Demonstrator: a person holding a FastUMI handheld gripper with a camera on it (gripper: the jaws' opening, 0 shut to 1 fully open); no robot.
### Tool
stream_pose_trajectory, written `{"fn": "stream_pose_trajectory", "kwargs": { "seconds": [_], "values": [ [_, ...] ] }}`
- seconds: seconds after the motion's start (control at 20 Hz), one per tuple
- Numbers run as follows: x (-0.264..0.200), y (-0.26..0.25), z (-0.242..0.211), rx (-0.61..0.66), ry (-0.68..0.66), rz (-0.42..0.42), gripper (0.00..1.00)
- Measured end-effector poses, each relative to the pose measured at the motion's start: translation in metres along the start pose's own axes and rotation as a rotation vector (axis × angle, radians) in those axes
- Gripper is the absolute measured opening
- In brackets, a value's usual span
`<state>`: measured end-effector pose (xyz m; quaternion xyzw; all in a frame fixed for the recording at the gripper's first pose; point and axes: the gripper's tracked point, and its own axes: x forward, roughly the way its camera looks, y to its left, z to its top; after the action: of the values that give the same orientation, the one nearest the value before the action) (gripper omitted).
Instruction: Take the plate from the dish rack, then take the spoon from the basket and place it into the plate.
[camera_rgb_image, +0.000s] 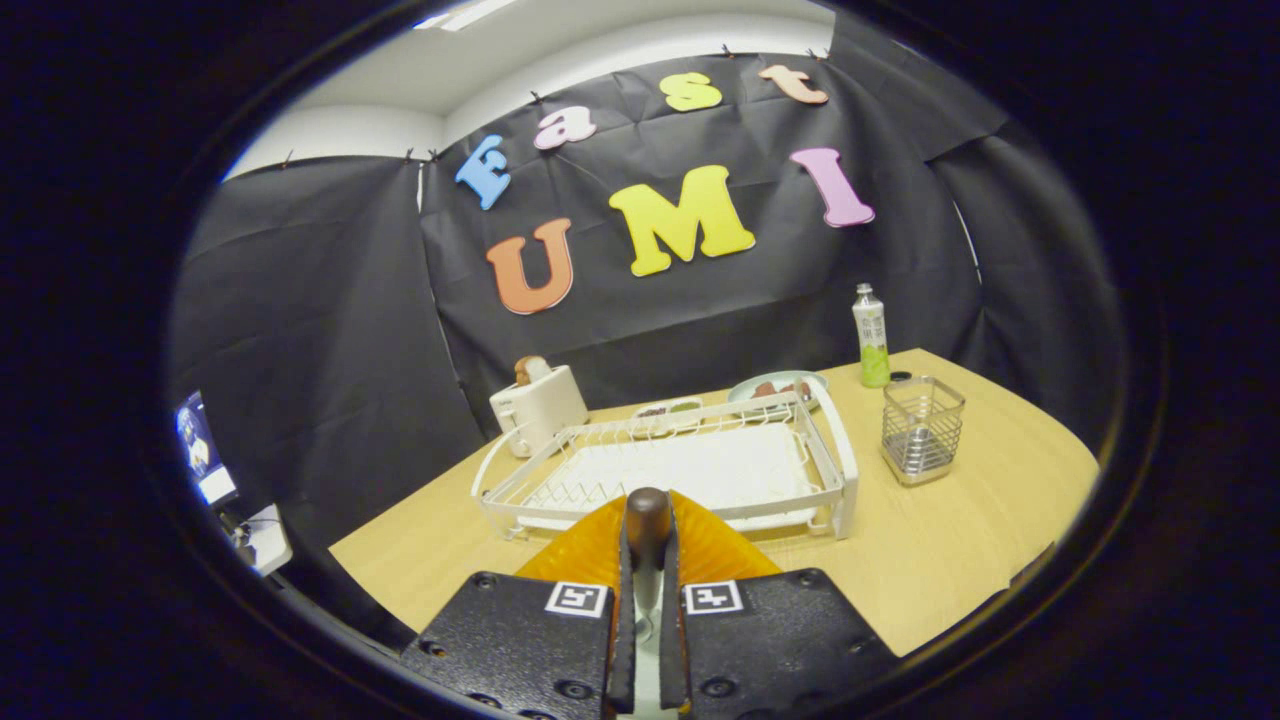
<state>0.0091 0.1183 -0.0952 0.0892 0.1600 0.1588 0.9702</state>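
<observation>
Spoon in grip, plate not yet reached.
Gripper view: gripper (647, 545) fingers closed on spoon (647, 522), handle end up, long axis w/ fingers. Plate (778, 385) lies well beyond, past dish rack (690, 470), ahead-right. Basket (921, 428) right of rack, on table (960, 540).

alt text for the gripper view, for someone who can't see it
The claw is shut on a spoon, whose dark handle end sticks up between its fingers, above a wooden table. Just ahead sits a white dish rack, with a wire basket and a bottle to its right, a white toaster to its left and a plate behind it.
</observation>
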Motion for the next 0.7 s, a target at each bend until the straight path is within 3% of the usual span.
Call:
{"fn": "stream_pose_trajectory", "kwargs": {
  "seconds": [0.15,0.35,0.6,0.7],
  "values": [
    [0.005,0.006,-0.007,0.011,0.028,0.019,0.16],
    [0.003,0.009,0.001,-0.002,0.020,0.039,0.26],
    [-0.008,-0.007,0.036,-0.071,-0.087,-0.031,1.00],
    [-0.013,-0.011,0.047,-0.110,-0.124,-0.059,1.00]
  ]
}}
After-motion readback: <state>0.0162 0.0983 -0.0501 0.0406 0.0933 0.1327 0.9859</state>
